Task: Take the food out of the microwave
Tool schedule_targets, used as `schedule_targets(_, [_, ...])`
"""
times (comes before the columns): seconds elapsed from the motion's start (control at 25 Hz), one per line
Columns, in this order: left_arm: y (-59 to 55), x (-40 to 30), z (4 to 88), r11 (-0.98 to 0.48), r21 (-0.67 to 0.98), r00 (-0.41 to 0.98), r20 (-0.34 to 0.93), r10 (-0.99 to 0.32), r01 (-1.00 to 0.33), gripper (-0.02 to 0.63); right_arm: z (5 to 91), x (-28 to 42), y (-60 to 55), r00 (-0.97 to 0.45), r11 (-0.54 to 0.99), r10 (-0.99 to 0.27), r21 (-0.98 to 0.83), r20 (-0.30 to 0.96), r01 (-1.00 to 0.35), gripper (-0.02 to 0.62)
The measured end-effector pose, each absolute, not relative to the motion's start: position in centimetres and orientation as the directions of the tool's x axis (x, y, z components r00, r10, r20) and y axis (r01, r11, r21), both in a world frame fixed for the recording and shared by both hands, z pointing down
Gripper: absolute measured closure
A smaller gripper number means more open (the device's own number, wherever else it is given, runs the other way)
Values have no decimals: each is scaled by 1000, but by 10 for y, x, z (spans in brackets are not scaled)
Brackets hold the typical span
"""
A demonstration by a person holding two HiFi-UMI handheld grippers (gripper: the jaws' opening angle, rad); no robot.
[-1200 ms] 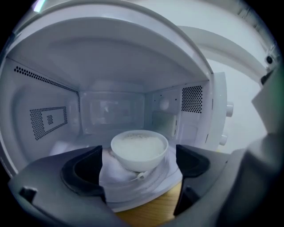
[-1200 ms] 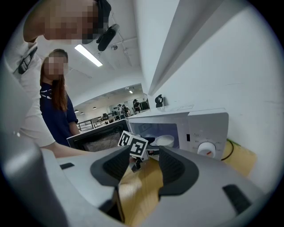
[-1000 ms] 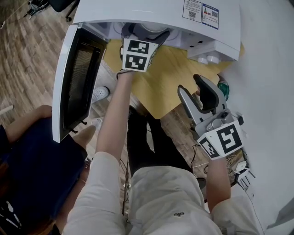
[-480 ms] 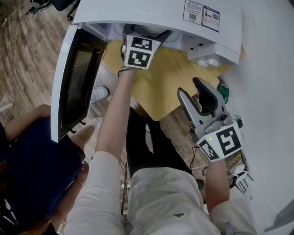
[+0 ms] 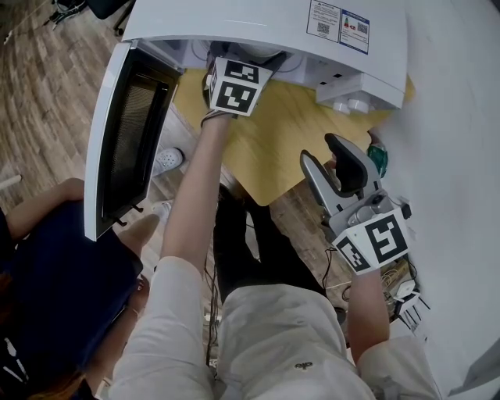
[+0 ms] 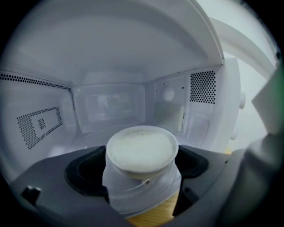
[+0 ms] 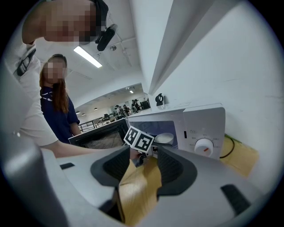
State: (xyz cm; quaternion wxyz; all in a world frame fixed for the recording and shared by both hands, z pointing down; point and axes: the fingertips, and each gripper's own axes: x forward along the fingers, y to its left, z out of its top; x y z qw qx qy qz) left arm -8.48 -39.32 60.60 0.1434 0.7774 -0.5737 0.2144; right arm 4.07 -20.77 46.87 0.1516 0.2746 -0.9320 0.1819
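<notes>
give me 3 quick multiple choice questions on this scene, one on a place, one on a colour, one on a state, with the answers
1. Where is the white bowl?
A. on the floor
B. between the left tongs, at the mouth of the microwave
C. on top of the microwave

2. What colour is the table top?
A. black
B. light yellowish wood
C. red

3. How does the microwave's door stand?
A. shut
B. taken off
C. swung open

Answers:
1 B: the left gripper view shows the tongs closed on the bowl, with the cavity behind it.
2 B: the head view shows pale wood below the microwave.
3 C: in the head view the door juts out at the left, away from the cavity.
</notes>
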Motion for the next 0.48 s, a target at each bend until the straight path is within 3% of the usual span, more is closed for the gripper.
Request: schedule_targets(0.48, [-390,-86,605,-308,-31,253,497,-830,-951,143,471,46,-205,-795,775,-466,-255,387,-578,413])
